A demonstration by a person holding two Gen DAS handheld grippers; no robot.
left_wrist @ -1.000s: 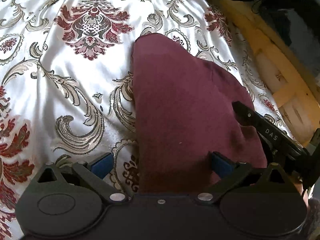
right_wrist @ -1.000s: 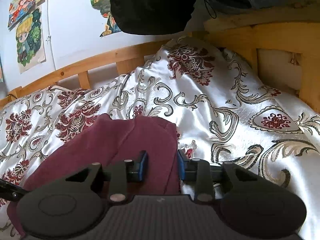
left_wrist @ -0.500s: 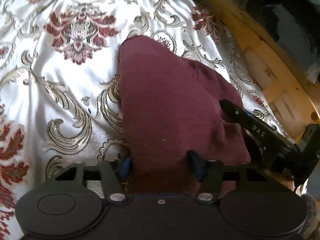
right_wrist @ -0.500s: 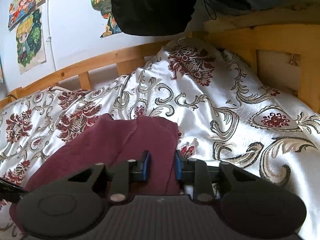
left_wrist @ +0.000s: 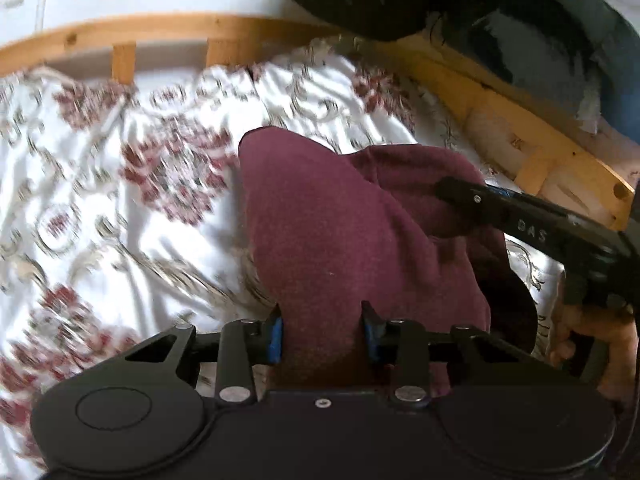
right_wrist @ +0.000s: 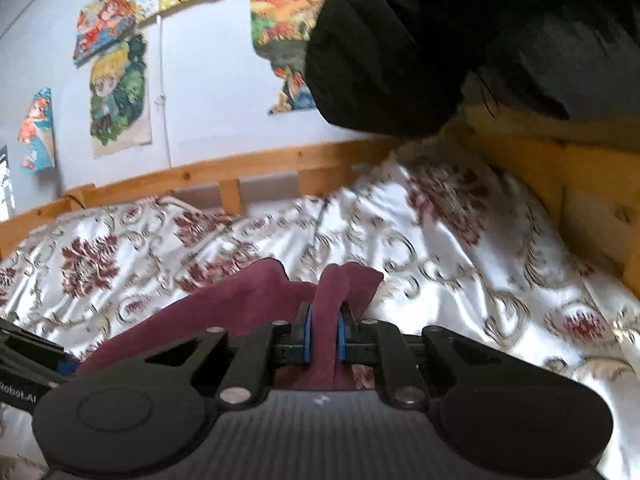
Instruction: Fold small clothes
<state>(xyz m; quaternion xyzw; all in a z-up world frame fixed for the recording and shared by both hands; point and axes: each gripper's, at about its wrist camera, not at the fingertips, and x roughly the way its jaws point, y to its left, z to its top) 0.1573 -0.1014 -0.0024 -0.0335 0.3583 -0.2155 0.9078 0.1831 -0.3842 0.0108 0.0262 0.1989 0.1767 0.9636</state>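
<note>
A small maroon garment (left_wrist: 336, 224) lies on the patterned bedspread (left_wrist: 120, 216), its near edge raised. My left gripper (left_wrist: 322, 332) has a thick bunch of that edge between its blue pads (left_wrist: 276, 334), which press on it while the jaws are still closing. In the right wrist view my right gripper (right_wrist: 323, 332) pinches a narrow fold of the garment (right_wrist: 332, 292), jaws also still closing. The right gripper's black finger (left_wrist: 500, 212) shows at the garment's right side, with a hand (left_wrist: 592, 340) behind it.
A wooden bed frame (left_wrist: 520, 120) runs along the far and right edges of the bed. Dark clothing (right_wrist: 384, 52) hangs above the far right corner. Posters (right_wrist: 116, 92) cover the wall behind. White bedspread spreads to the left of the garment.
Both grippers narrowed onto the garment's near edge and rose with it, so the edge lifts off the bedspread. Both views tipped up toward the wall.
</note>
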